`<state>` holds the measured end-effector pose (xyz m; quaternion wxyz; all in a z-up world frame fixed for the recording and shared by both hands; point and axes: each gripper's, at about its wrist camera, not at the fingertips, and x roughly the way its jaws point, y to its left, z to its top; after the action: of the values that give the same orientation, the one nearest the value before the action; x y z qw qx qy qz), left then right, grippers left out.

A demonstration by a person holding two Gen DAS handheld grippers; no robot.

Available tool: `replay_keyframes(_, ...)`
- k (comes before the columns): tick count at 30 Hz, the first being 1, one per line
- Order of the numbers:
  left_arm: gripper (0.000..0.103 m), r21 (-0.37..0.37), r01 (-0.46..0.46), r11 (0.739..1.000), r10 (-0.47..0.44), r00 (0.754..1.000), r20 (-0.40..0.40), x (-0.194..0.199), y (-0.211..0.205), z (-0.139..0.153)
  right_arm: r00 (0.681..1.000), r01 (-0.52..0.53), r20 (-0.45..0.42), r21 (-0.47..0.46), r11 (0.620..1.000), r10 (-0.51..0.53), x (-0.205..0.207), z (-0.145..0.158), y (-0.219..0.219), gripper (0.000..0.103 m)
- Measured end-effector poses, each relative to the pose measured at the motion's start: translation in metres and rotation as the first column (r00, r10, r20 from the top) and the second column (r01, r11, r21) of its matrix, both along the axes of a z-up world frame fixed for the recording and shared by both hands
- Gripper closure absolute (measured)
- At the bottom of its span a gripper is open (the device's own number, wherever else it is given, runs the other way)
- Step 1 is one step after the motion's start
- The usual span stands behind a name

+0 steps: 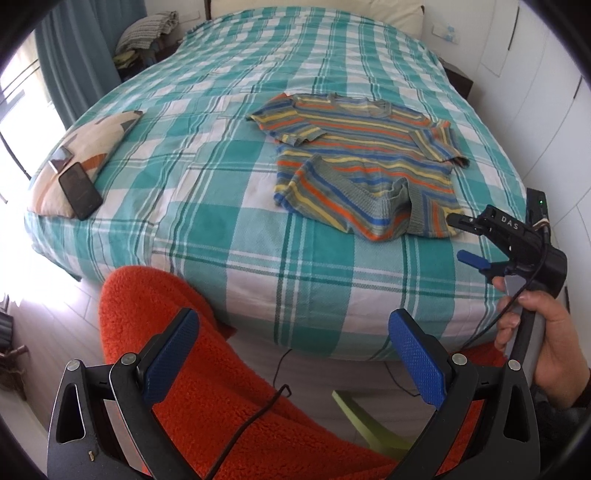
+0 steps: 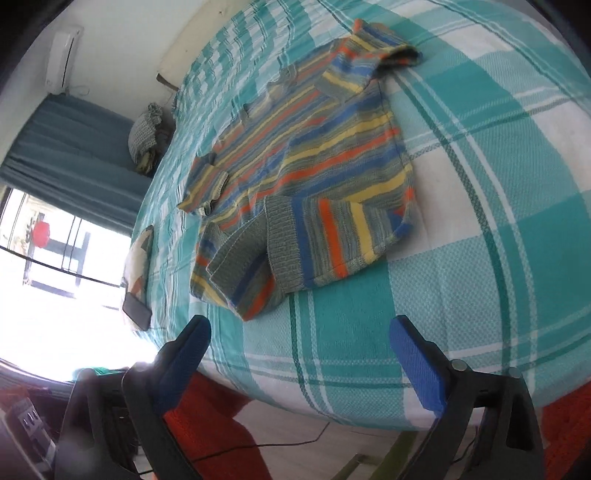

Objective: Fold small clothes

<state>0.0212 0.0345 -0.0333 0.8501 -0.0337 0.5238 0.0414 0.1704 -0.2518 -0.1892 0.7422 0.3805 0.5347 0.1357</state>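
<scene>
A small knit T-shirt [image 1: 365, 147] with orange, blue, yellow and grey-green stripes lies on the teal plaid bed sheet [image 1: 207, 206], its near hem rumpled and turned up. My right gripper [image 1: 461, 238], held by a person's hand [image 1: 546, 339], hovers open by the shirt's near right hem corner. In the right wrist view the right gripper [image 2: 299, 328] stands over the bed's near edge, a little short of the T-shirt [image 2: 314, 147], with nothing between its blue pads. My left gripper [image 1: 295, 325] is open and empty, off the bed over an orange fleece.
A patterned pillow [image 1: 96, 140] at the bed's left carries a dark phone [image 1: 79, 192] and a second device. Orange fleece [image 1: 207, 369], a black cable and a green chair leg [image 1: 369, 417] lie below the bed's edge. A pile of clothes [image 1: 147, 33] sits far left.
</scene>
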Motion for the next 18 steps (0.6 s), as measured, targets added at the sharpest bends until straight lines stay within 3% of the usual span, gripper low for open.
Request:
replay_keyframes(2,0.001,0.000,-0.003,1.000,0.003,1.000,-0.004,-0.002,0.001,0.000,0.998,0.066,-0.015,0.073,0.995,-0.065,0.009,-0.019,0.004,0.031)
replay_keyframes(5,0.001,-0.005,-0.013,1.000,0.012,1.000,-0.008,-0.004,0.003,-0.002,0.989,0.149,0.003,0.131,0.980,-0.151,0.022,-0.036,0.009,0.035)
replay_keyframes(6,0.001,-0.005,-0.015,1.000,0.015,1.000,-0.009,-0.004,0.004,-0.002,0.988,0.152,0.012,0.156,0.976,-0.155,0.027,-0.040,0.010,0.047)
replay_keyframes(7,0.001,-0.002,-0.018,1.000,0.018,1.000,-0.010,-0.004,0.005,-0.003,0.989,0.142,0.013,0.165,0.976,-0.146,0.030,-0.041,0.011,0.075)
replay_keyframes(8,0.001,0.005,-0.022,1.000,0.022,1.000,-0.009,-0.004,0.007,-0.004,0.990,0.141,0.003,0.151,0.978,-0.143,0.030,-0.038,0.009,0.095)
replay_keyframes(11,0.001,0.025,-0.051,0.998,0.051,0.999,0.004,-0.007,0.019,-0.003,0.996,0.085,-0.002,0.174,0.981,-0.086,0.017,-0.015,-0.006,0.099)
replay_keyframes(13,0.001,0.026,-0.079,0.997,0.079,0.997,0.009,-0.007,0.030,-0.004,1.000,0.000,0.016,0.112,0.994,-0.002,-0.002,0.010,-0.023,0.099)
replay_keyframes(15,0.001,0.019,-0.102,0.995,0.102,0.995,0.004,-0.005,0.038,-0.009,0.998,-0.063,-0.002,-0.033,0.997,0.063,-0.022,0.028,-0.042,0.099)
replay_keyframes(18,0.001,0.005,-0.110,0.994,0.110,0.994,-0.016,0.008,0.041,-0.021,0.989,-0.142,-0.075,-0.286,0.948,0.125,-0.035,0.030,-0.066,0.098)
